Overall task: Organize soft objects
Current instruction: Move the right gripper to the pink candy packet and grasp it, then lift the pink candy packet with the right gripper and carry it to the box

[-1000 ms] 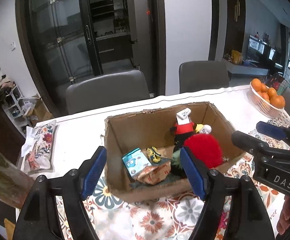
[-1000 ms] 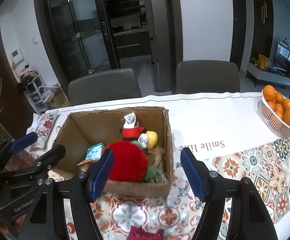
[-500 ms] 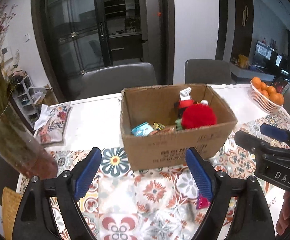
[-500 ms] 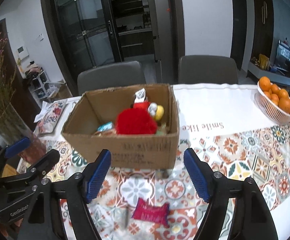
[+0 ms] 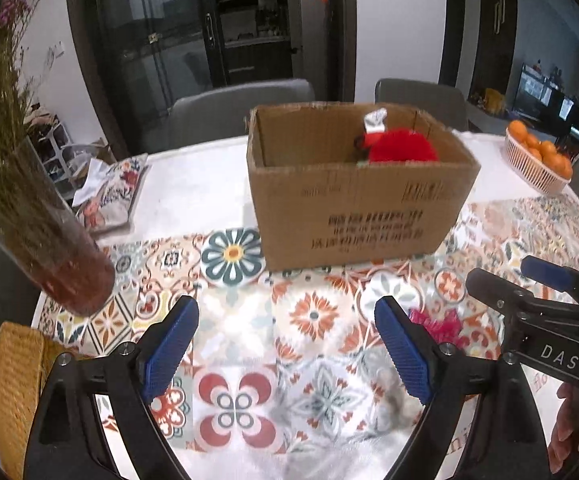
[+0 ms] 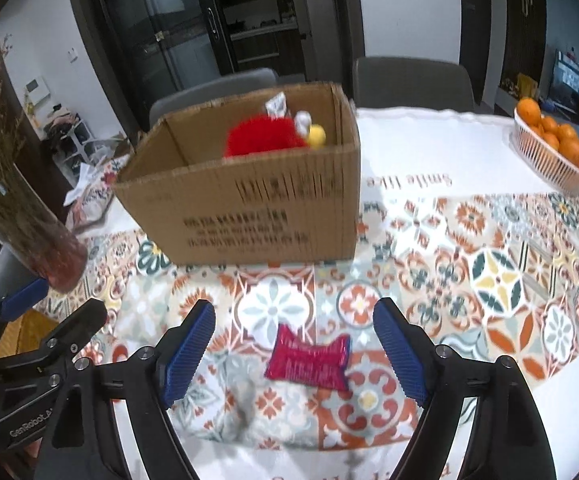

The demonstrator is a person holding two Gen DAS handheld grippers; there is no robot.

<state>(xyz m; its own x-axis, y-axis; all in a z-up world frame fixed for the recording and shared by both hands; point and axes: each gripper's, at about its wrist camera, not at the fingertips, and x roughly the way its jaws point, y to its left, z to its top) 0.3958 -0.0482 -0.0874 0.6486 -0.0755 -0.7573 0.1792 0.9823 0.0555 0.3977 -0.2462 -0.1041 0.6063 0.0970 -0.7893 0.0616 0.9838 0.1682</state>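
An open cardboard box (image 5: 361,208) (image 6: 249,208) stands on the patterned tablecloth, with a red fluffy plush (image 5: 401,150) (image 6: 261,136) and a yellow toy (image 6: 315,134) inside. A pink fringed pouch (image 6: 309,360) (image 5: 433,324) lies flat in front of the box. My right gripper (image 6: 293,340) (image 5: 517,280) hovers over it, jaws opening, the pouch below the gap and untouched. My left gripper (image 5: 287,340) (image 6: 57,306) is beside it to the left, jaws opening over bare cloth. A blurred grey fuzzy thing (image 5: 393,396) lies by its right finger.
A glass vase of dried flowers (image 5: 49,248) (image 6: 33,232) stands at the left. A floral packet (image 5: 113,192) lies behind it. A basket of oranges (image 5: 537,160) (image 6: 553,148) sits far right. A yellow woven mat (image 5: 17,380) is at the near left edge. Grey chairs stand behind the table.
Both grippers have drawn back from above the box towards the near side of the table and sunk lower. Their jaws stand wider. The pink pouch has come into view.
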